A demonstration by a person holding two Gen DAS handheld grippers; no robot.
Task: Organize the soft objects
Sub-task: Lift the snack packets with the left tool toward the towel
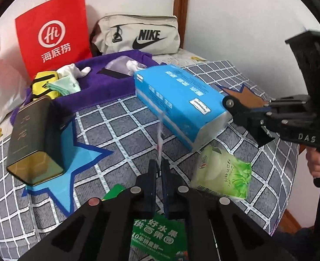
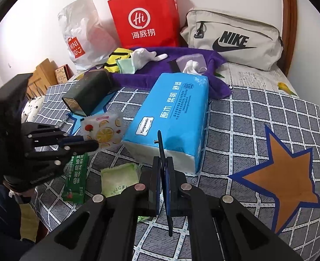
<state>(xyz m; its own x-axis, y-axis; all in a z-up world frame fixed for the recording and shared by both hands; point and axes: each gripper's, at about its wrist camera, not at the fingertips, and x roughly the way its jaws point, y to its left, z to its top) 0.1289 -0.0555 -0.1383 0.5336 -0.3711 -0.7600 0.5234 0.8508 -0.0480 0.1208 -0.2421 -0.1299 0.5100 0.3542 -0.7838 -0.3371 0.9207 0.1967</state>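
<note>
A big blue tissue pack lies on the checked bed cover, also in the left wrist view. My left gripper is shut on a small fruit-print tissue packet, seen edge-on in its own view and held above the cover. My right gripper is shut and empty, close to the blue pack's near end; it also shows in the left wrist view. A light green wipes pack and a dark green packet lie on the cover near me.
A purple towel at the back holds white socks, a yellow pouch and a tissue pouch. A dark tin box, a red paper bag, a Nike bag and a white plastic bag stand around.
</note>
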